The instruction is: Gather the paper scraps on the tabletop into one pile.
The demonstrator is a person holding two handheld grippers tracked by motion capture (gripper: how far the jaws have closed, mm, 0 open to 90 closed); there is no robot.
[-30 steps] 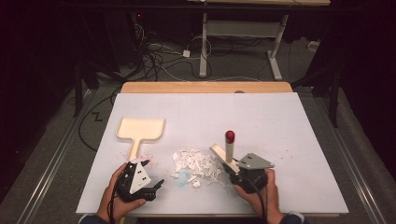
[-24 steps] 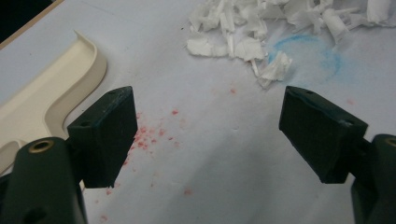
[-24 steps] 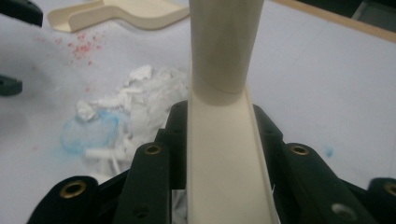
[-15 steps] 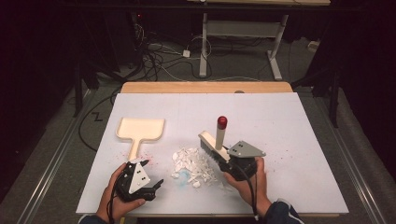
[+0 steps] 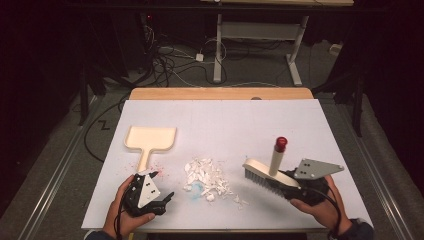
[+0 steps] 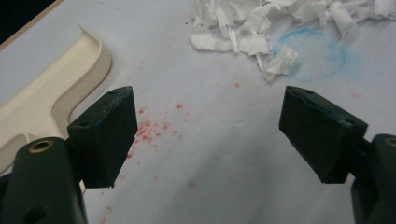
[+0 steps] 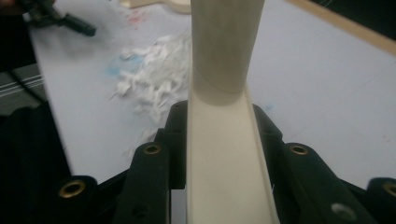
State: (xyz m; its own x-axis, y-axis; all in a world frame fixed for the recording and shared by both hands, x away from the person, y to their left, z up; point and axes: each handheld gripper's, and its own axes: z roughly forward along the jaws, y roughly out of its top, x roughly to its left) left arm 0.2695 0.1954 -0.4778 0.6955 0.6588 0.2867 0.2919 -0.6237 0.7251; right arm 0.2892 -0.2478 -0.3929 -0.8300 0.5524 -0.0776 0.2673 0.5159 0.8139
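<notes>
Searching the pictures for brands, labels or writing turns up nothing readable; the only marks are a pale blue ring [image 6: 314,52] and red specks [image 6: 154,128] on the white table cover [image 5: 220,120].

The right gripper [image 5: 280,182], at the lower right of the high view, has its jaws closed on the cream back of a brush [image 5: 267,172]. In the right gripper view the black pads press on both sides of that back [image 7: 224,158]. The brush's bristles hang along its lower edge, and its upright handle ends in a red cap [image 5: 281,143]. The brush sits right of the pile of torn white paper [image 5: 207,176], apart from it.

The left gripper [image 5: 162,200], at the lower left of the high view, has its jaws spread wide with nothing between them; the left gripper view shows bare table between the pads. A cream dustpan [image 5: 150,140] lies at the centre left of the high view, its handle reaching toward that gripper.
</notes>
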